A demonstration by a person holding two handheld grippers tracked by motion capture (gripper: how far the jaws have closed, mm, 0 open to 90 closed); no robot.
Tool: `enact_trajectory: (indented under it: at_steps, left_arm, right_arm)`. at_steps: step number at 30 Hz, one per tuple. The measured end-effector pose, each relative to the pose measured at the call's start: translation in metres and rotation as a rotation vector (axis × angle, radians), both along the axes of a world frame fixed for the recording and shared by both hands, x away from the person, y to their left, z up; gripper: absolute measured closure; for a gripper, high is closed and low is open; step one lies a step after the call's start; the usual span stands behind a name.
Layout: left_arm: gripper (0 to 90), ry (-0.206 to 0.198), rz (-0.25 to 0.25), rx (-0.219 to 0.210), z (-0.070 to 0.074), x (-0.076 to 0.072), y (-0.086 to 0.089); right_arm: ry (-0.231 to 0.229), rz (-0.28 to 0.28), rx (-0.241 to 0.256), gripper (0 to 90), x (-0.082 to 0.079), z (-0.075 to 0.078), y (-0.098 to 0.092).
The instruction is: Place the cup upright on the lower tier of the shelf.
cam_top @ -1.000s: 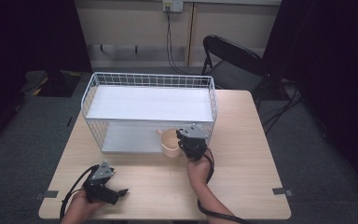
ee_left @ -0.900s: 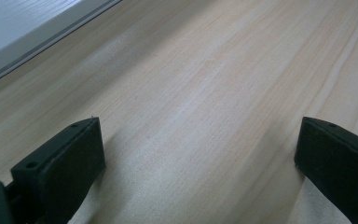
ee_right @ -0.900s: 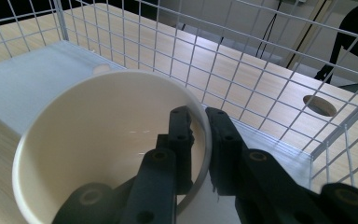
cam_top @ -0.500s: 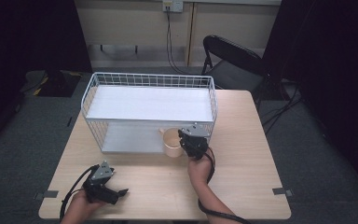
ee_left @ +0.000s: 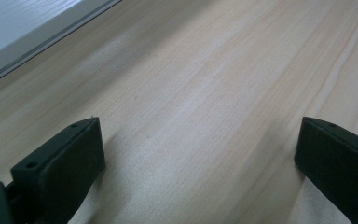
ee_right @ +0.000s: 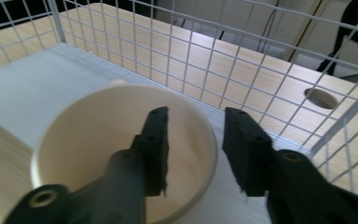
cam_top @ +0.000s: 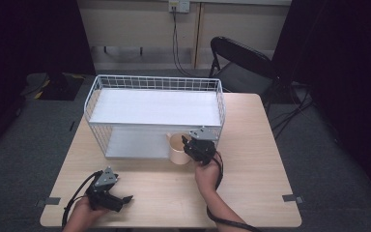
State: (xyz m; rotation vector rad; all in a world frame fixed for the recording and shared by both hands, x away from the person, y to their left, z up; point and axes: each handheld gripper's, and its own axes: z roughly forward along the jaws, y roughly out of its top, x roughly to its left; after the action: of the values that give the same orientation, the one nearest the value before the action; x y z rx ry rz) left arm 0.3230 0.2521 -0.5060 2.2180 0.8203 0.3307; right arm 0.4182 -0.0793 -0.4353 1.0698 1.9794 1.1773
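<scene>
A cream cup (cam_top: 178, 150) (ee_right: 98, 140) stands upright at the front right of the white wire rack's lower shelf (cam_top: 135, 143). My right gripper (cam_top: 193, 147) (ee_right: 196, 135) straddles the cup's right rim, one jaw inside and one outside. The gap between the jaws is wider than the cup wall, so the gripper is open and the rim is not pinched. My left gripper (cam_top: 121, 199) (ee_left: 198, 172) rests low on the wooden table (cam_top: 251, 159) near its front left corner. Its jaws are wide open, with bare wood between them.
The two-tier wire rack (cam_top: 154, 82) takes up the back half of the table, and its mesh wall (ee_right: 242, 60) rises just behind the cup. The table has a round hole (ee_right: 320, 98) beyond the mesh. A black folding chair (cam_top: 241, 60) stands behind the table.
The right gripper and the cup have shifted only slightly at the rack's front right. The left gripper has stayed where it was on the table.
</scene>
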Motion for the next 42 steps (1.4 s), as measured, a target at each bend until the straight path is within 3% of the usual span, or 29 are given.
enact_trajectory:
  at_steps: [6, 8, 17, 20, 31, 42]
  left_arm:
    - [1.0, 0.0, 0.0, 0.0, 0.0, 0.0, 0.0]
    - [1.0, 0.0, 0.0, 0.0, 0.0, 0.0, 0.0]
    - [1.0, 0.001, 0.0, 0.001, 0.0, 0.0, 0.0]
    - [1.0, 0.001, 0.001, 0.0, 0.0, 0.0, 0.0]
    - [1.0, 0.001, 0.0, 0.0, 0.0, 0.0, 0.0]
    - [1.0, 0.0, 0.0, 0.0, 0.0, 0.0, 0.0]
  right_arm:
    - [0.025, 0.027, 0.026, 38.4, -0.003, 0.005, -0.003]
    - [0.042, 0.037, 0.06, 32.8, -0.005, 0.006, -0.005]
    - [0.033, 0.091, 0.083, 18.9, -0.019, 0.012, -0.007]
    - [0.057, 0.111, 0.1, 15.0, -0.022, 0.012, -0.008]
    - [0.09, 0.121, 0.101, 13.4, -0.032, 0.003, -0.011]
    - [0.117, 0.113, 0.054, 13.1, -0.032, -0.009, -0.003]
